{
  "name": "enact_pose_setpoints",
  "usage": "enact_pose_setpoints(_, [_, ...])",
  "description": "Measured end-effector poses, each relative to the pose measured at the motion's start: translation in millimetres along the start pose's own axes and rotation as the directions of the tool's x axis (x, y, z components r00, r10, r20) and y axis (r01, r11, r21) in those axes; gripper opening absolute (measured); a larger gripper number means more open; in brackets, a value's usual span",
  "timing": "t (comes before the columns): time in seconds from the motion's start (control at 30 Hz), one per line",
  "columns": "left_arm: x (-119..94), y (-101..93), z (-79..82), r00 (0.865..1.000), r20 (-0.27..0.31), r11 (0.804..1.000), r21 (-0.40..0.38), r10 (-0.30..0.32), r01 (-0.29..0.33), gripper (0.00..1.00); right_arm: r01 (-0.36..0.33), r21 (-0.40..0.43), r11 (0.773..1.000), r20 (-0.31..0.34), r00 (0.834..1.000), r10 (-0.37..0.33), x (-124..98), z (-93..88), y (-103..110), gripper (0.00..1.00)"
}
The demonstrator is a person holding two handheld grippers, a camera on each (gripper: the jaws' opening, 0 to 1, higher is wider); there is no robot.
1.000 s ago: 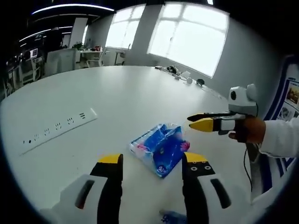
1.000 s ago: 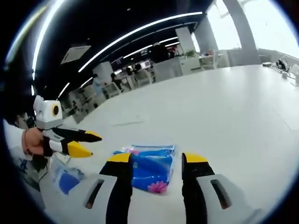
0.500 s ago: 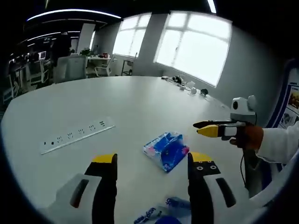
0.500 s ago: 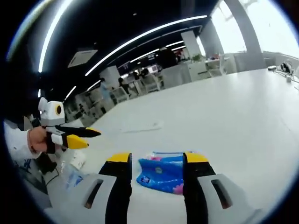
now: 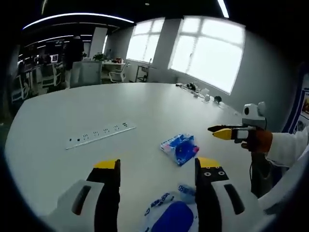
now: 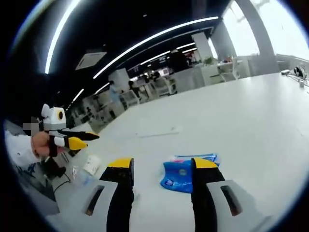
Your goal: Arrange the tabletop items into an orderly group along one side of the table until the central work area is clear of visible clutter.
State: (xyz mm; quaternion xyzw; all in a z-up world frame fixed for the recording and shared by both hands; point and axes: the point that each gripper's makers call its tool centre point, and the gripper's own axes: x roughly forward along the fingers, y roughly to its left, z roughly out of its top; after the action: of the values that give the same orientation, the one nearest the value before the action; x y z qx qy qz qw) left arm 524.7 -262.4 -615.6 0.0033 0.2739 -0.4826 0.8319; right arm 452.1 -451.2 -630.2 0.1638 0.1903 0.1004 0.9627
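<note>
I'm holding both grippers above the white worktop (image 5: 72,111), nothing in either one: left gripper (image 5: 157,166) fingers spread wide, right gripper (image 6: 161,166) fingers spread too. The blue packet (image 5: 179,148) lies out in the central area, just ahead of both. A clear bag with blue print (image 5: 166,220) sits near my left fingers, probably the start of the group. The power strip (image 5: 100,135) lies farther out.

The left gripper's (image 5: 157,166) jaw hides part of a clear packet (image 5: 166,217); its print, and the blue pack's (image 5: 179,148), are unreadable.
</note>
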Motion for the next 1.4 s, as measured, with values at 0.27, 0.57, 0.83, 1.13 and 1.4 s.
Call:
enact_pose_setpoints(0.27, [-42,16.9,-17.0,0.997,-0.004,0.997,-0.016,0.071,-0.071,0.62,-0.022,-0.009,1.0,-0.024,0.999,0.022,-5,-12.3,22,0.44])
enact_pose_setpoints(0.57, [-73,23.6,-45.5,0.993,-0.021,0.991,-0.07,0.113,-0.115,0.63,-0.045,0.007,0.999,-0.091,0.995,0.046,-8,-44.7,46,0.44])
enact_pose_setpoints(0.83, [-89,27.5,-63.0,0.99,-0.04,0.986,-0.086,0.138,-0.141,0.62,-0.065,0.003,0.998,-0.14,0.988,0.065,-7,-68.0,57,0.43])
enact_pose_setpoints(1.13, [-97,30.7,-89.6,0.984,-0.08,0.98,-0.111,0.158,-0.166,0.61,-0.078,0.015,0.997,-0.198,0.977,0.079,-7,-99.5,67,0.4])
enact_pose_setpoints(1.4, [-96,33.6,-116.6,0.976,-0.143,0.975,-0.129,0.162,-0.181,0.6,-0.085,0.031,0.996,-0.258,0.962,0.091,-8,-125.0,72,0.39])
